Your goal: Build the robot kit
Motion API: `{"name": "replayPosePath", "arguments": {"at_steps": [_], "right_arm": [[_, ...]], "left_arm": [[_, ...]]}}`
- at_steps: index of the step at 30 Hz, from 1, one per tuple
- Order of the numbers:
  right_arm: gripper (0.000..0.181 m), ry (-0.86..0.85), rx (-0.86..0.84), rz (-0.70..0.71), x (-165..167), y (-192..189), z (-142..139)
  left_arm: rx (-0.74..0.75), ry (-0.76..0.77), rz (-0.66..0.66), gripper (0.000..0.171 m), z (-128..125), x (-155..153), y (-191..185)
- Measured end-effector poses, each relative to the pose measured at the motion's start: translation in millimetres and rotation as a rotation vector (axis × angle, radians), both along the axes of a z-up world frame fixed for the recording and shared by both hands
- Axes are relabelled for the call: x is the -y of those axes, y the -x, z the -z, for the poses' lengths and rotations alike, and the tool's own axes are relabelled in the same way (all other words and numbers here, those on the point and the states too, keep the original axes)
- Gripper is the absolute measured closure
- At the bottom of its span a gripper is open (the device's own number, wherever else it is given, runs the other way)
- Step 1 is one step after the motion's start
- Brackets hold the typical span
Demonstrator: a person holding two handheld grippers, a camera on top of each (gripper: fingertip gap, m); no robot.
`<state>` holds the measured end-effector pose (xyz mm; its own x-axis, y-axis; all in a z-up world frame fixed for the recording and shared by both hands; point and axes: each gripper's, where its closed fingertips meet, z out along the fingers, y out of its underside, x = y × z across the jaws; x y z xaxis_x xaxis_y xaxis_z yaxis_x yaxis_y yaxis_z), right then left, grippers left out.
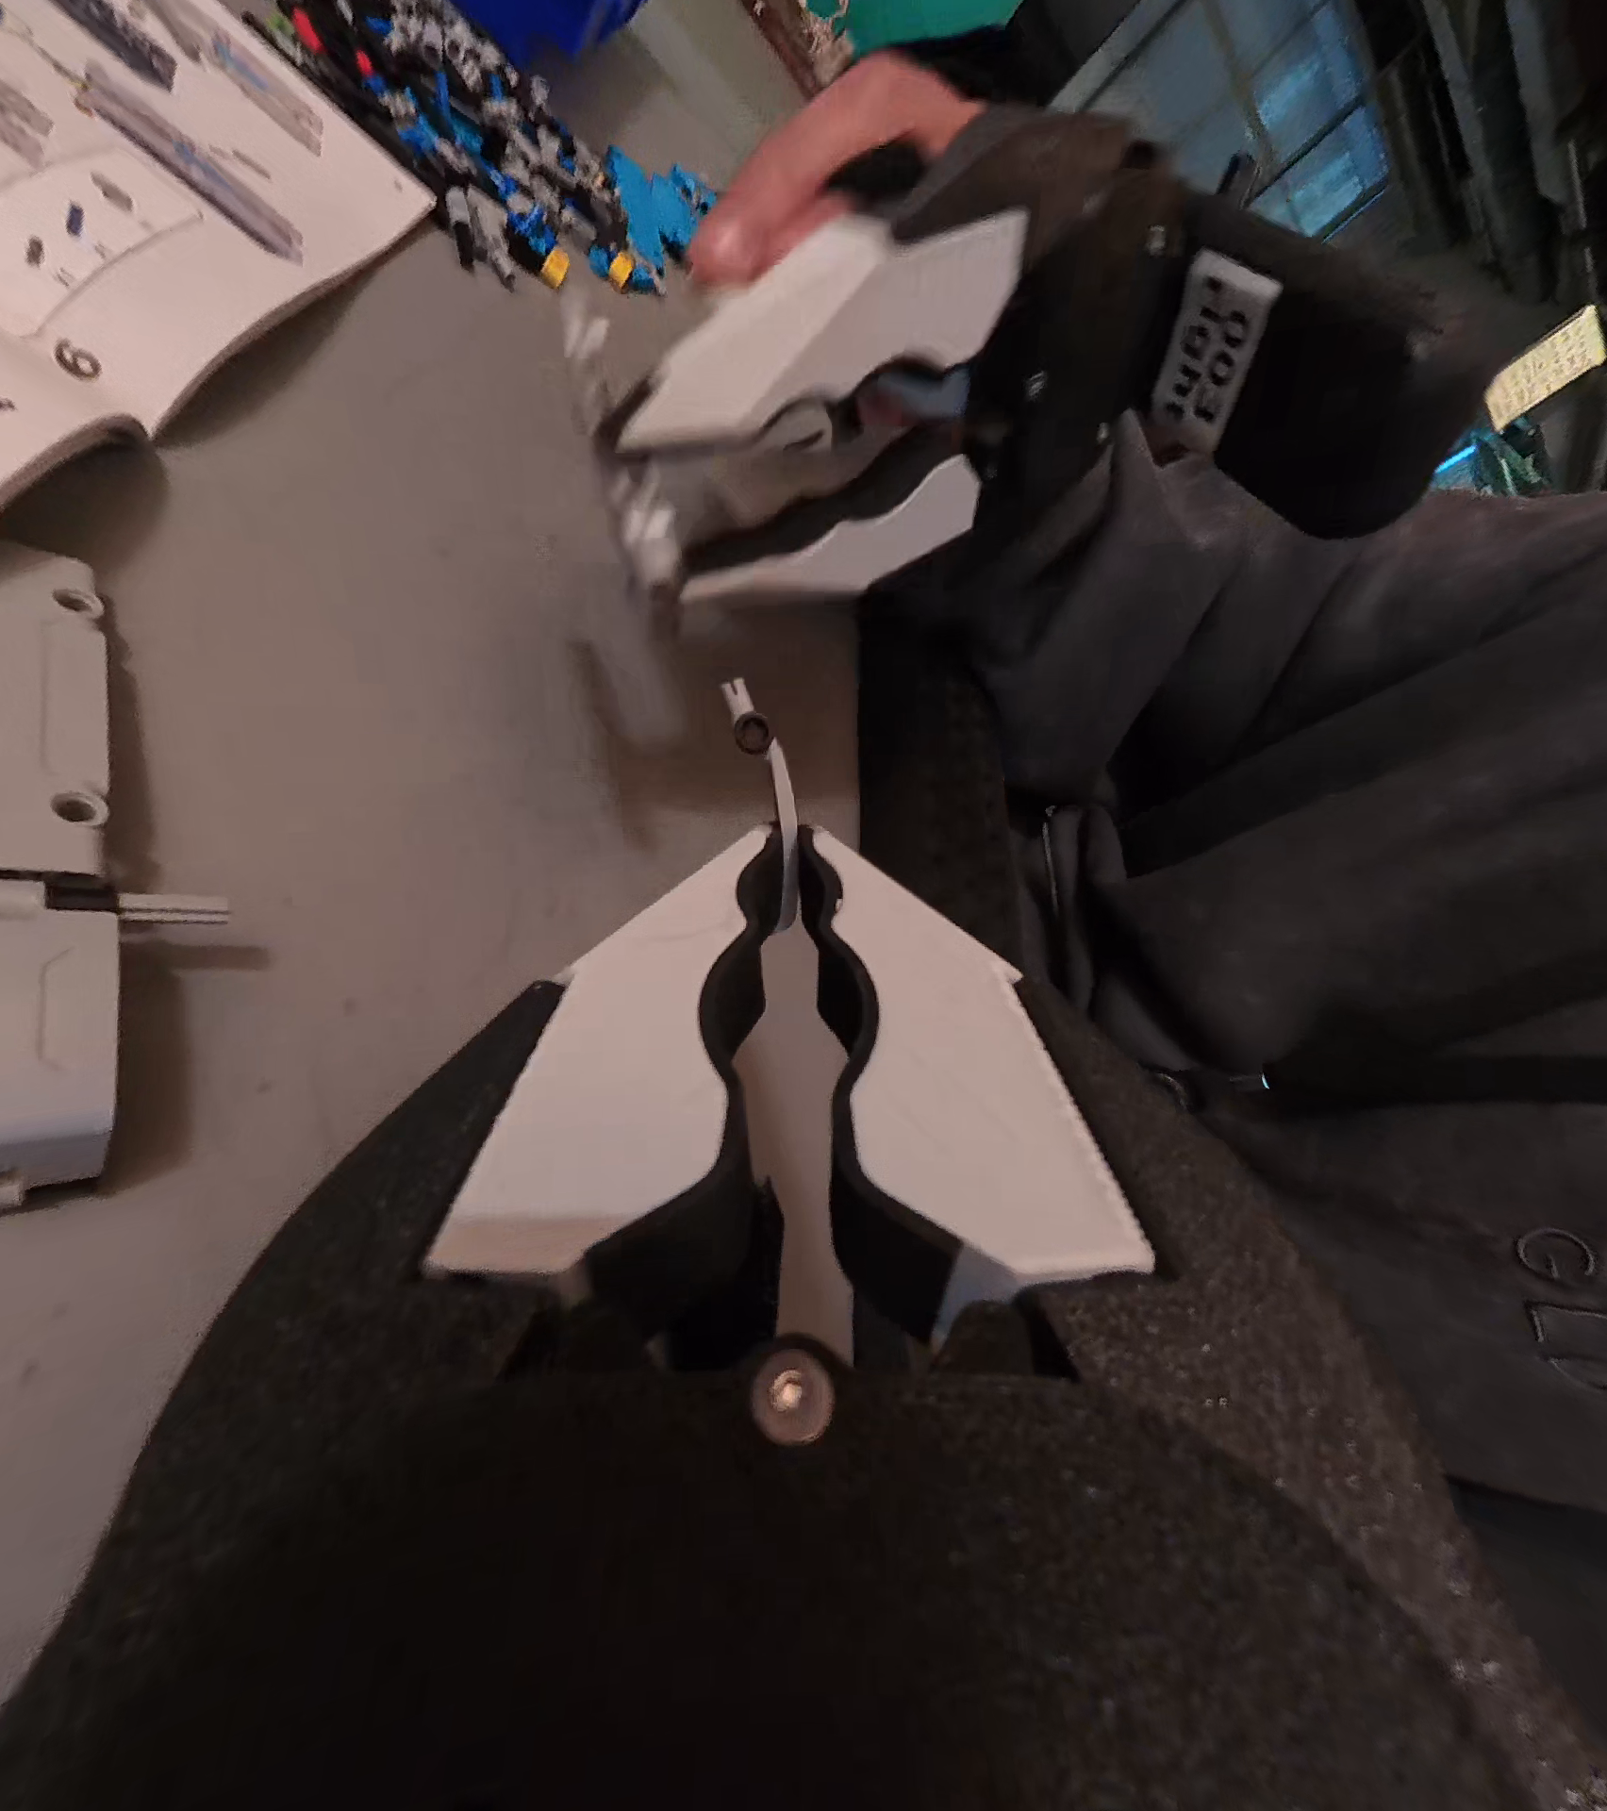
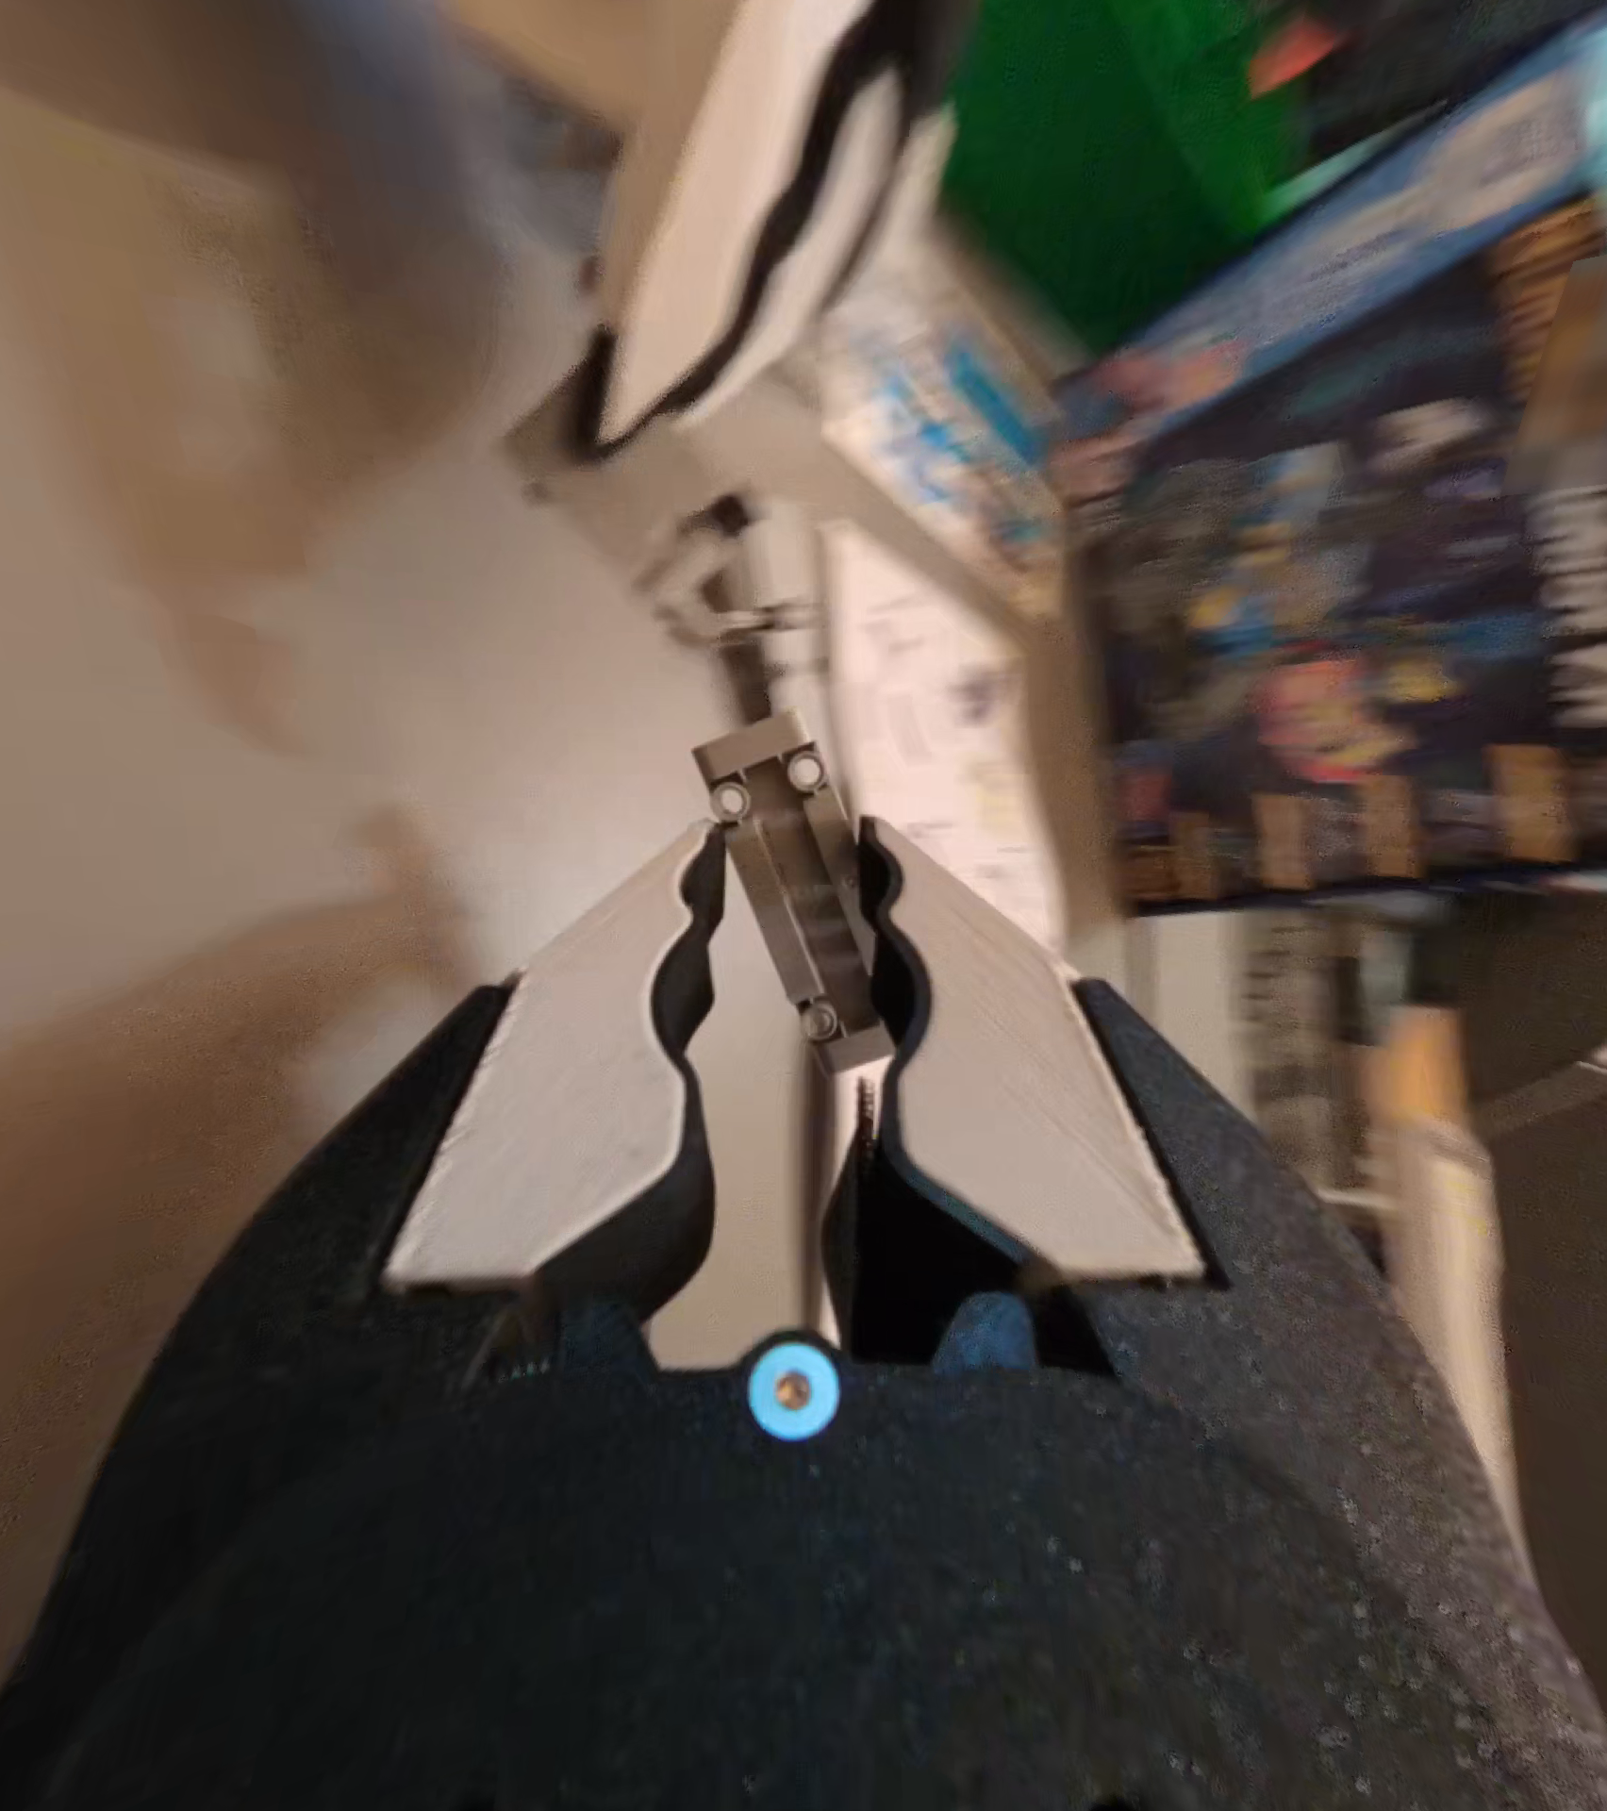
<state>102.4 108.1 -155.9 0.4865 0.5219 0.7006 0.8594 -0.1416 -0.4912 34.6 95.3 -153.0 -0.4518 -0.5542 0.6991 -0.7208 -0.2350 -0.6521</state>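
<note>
My left claw (image 1: 785, 833) pinches a thin white strip (image 1: 785, 813) at its tips, above the table (image 1: 368, 608). My right claw (image 2: 785, 833) pinches a grey brick plate (image 2: 795, 882), tilted; I'd grip gently, view blurred.

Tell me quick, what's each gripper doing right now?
Left gripper: shut on a thin white curved piece.
Right gripper: shut on a grey brick piece.

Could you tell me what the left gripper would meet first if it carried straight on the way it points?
Probably the right gripper, blurred just ahead above the grey table; depth is unclear.
</note>
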Motion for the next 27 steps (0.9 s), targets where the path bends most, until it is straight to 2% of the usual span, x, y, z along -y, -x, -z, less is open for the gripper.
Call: {"name": "replayPosePath", "arguments": {"at_steps": [2, 4, 6, 9, 11, 16, 20, 27], "right_arm": [[0.157, -0.201, 0.05, 0.054, 2, -12, -15], [0.156, -0.278, 0.083, 0.063, 7, -15, -15], [0.156, -0.256, 0.04, 0.051, 9, -11, -13], [0.156, -0.246, -0.124, 0.042, 8, -6, -18], [0.155, -0.272, -0.157, 0.032, 9, -7, -23], [0.156, -0.361, -0.041, -0.01, 13, 0, -28], [0.157, -0.358, 0.07, -0.048, 14, 10, -18], [0.156, -0.304, 0.067, -0.058, 13, 14, -8]], "left_arm": [[-0.053, -0.017, -0.001, 0.17, 13, 5, -3], [-0.102, -0.037, 0.012, 0.17, 25, 11, -4], [-0.131, -0.039, 0.018, 0.17, 31, 16, -5], [-0.147, -0.025, 0.007, 0.17, 33, 18, -7], [-0.157, -0.014, 0.004, 0.17, 34, 18, -8], [-0.186, -0.023, 0.005, 0.169, 42, 18, -8], [-0.219, -0.028, 0.008, 0.163, 51, 21, -9], [-0.23, -0.151, 0.05, 0.149, 66, 25, -5]]}}
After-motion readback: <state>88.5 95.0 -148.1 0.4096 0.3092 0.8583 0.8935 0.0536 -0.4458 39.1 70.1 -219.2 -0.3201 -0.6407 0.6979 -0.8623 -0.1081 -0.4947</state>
